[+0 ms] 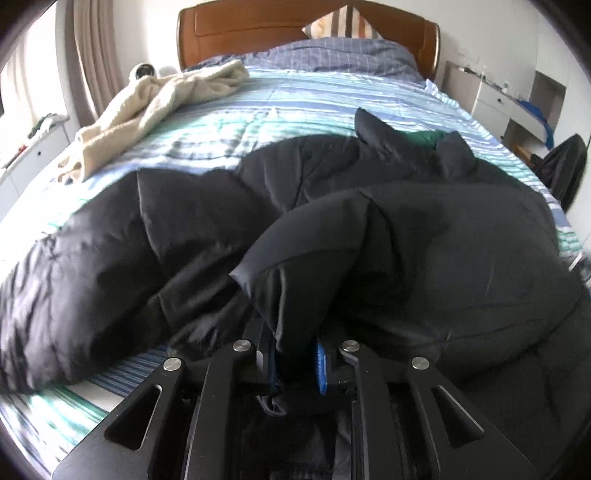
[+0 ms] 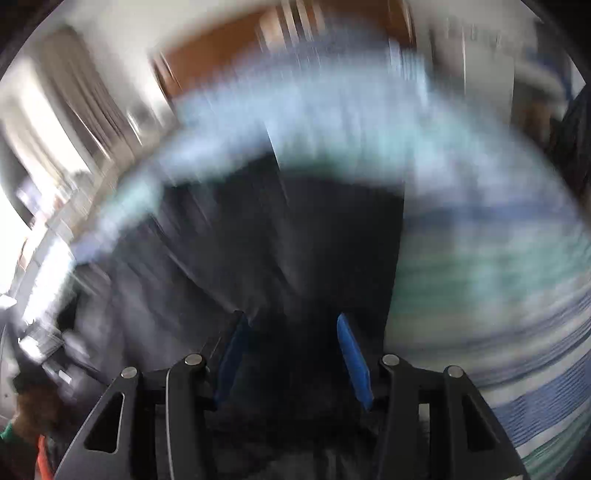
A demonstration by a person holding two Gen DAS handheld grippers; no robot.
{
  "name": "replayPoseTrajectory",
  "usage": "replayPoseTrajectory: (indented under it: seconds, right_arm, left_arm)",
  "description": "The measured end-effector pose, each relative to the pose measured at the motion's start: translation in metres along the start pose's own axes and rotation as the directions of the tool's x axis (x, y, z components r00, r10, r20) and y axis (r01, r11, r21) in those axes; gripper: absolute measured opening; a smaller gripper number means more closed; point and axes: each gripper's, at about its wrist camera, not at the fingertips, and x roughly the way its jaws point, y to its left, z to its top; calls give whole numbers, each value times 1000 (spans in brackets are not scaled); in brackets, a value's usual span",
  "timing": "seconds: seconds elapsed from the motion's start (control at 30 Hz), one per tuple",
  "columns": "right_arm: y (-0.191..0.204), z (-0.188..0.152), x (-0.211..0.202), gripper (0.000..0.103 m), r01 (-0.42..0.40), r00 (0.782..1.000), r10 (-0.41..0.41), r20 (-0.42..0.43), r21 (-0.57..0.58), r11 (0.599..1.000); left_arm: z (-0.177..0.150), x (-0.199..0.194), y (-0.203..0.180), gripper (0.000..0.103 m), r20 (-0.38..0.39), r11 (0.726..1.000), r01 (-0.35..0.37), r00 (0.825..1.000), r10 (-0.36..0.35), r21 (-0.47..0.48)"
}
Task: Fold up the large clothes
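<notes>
A large black padded jacket [image 1: 332, 221] lies spread and rumpled across the striped bed [image 1: 295, 99]. My left gripper [image 1: 297, 365] is shut on a fold of the jacket's black fabric, which bunches up between the blue pads [image 1: 320, 367]. The right wrist view is heavily motion-blurred. In it my right gripper [image 2: 291, 350] has its blue pads [image 2: 352, 354] wide apart, with dark jacket fabric [image 2: 277, 240] below and ahead of them. I cannot tell whether any cloth lies between the right fingers.
A cream fleece garment [image 1: 147, 107] lies at the bed's far left. A striped pillow [image 1: 340, 24] leans on the wooden headboard [image 1: 240, 22]. White drawers [image 1: 491, 103] stand to the right, with a dark garment [image 1: 565, 166] hanging beside the bed.
</notes>
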Motion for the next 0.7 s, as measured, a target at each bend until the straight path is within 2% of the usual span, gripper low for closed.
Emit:
replayPoseTrajectory:
  seconds: [0.03, 0.07, 0.2, 0.27, 0.37, 0.43, 0.5, 0.57, 0.63, 0.7]
  right_arm:
    - [-4, -3, 1, 50, -14, 999, 14, 39, 10, 1000]
    - [-5, -3, 0, 50, -20, 999, 19, 37, 19, 1000]
    - [7, 12, -16, 50, 25, 999, -25, -39, -3, 1000]
    - [11, 31, -40, 49, -3, 998, 4, 56, -8, 1000]
    - [13, 67, -56, 49, 16, 982, -16, 187, 2, 1000]
    - [6, 85, -39, 49, 22, 981, -27, 190, 32, 999]
    - [-13, 93, -2, 49, 26, 991, -40, 129, 108, 994]
    - [-35, 88, 34, 46, -28, 998, 17, 65, 181, 983]
    - [-37, 82, 38, 45, -42, 996, 24, 91, 206, 978]
    - [-31, 78, 35, 45, -13, 997, -4, 81, 202, 979]
  left_arm:
    - [-2, 1, 0, 18, 2, 1000, 6, 1000, -6, -4]
    - [-3, 4, 1, 19, 4, 1000, 5, 1000, -5, -7]
    - [-10, 9, -1, 20, 11, 1000, -5, 1000, 5, -3]
    - [-10, 10, -1, 20, 12, 1000, -3, 1000, 3, -5]
    - [-10, 11, 1, 21, 15, 1000, 9, 1000, -8, -16]
    - [-11, 9, 2, 21, 17, 1000, 12, 1000, -12, -22]
    - [-12, 8, 1, 22, 19, 1000, 11, 1000, -11, -23]
    - [-12, 10, 1, 23, 19, 1000, 13, 1000, -13, -23]
    - [-12, 11, 0, 24, 18, 1000, 14, 1000, -13, -19]
    - [-12, 12, 1, 24, 19, 1000, 10, 1000, -10, -17]
